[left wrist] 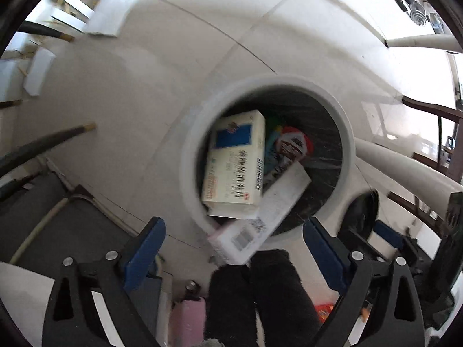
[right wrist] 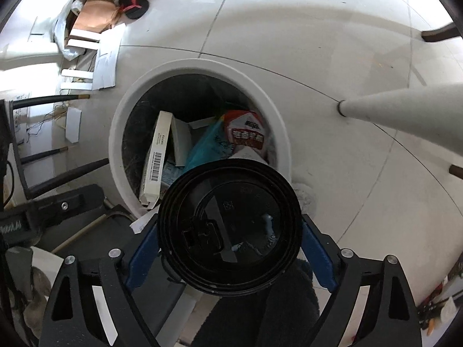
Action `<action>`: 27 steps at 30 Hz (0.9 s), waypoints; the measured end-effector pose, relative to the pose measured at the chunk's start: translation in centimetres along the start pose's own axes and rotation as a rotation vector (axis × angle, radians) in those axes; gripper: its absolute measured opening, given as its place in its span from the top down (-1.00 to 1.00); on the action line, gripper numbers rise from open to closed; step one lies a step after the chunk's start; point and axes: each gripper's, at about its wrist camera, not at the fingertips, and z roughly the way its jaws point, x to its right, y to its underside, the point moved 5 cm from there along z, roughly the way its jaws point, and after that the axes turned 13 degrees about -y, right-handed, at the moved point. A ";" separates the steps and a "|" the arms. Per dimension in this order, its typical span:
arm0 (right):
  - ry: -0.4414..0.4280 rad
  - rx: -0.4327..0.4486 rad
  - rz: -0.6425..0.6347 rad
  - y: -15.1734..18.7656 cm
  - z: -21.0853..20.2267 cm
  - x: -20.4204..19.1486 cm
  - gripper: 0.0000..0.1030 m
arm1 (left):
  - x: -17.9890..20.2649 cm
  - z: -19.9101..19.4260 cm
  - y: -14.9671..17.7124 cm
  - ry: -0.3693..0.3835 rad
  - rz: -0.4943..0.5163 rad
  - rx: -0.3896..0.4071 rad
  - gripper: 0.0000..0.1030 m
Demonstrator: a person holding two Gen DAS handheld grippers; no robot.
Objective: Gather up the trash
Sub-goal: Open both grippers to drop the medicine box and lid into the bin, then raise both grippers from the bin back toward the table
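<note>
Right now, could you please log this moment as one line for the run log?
left gripper: open, slim box dropping into bin | right gripper: shut on black lid, above bin rim | bin: holds boxes, wrappers

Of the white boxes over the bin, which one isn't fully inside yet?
The narrow barcode box: it lies tilted across the bin's near rim, between the open left gripper fingers. The blue-panel box sits inside.

Counting one white bin (left wrist: pixel 348 144), two boxes — medicine box (left wrist: pixel 234 159), long barcode box (left wrist: pixel 260 219) — one red snack wrapper (right wrist: pixel 246 133), one black cup lid (right wrist: pixel 228 237).
</note>
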 end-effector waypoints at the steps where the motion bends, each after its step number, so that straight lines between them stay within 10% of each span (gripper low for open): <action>1: -0.001 0.006 -0.004 0.0 -0.1 -0.3 -1.00 | -0.4 -0.8 0.2 -0.029 -0.007 0.040 -0.89; 8: 0.062 0.056 -0.027 0.9 -3.0 -1.9 -1.00 | -2.9 -4.8 2.3 -0.160 -0.049 0.165 -0.89; 27: 0.155 0.209 -0.127 9.8 -19.4 -8.4 -1.00 | -4.8 -17.3 12.5 -0.128 -0.107 0.248 -0.89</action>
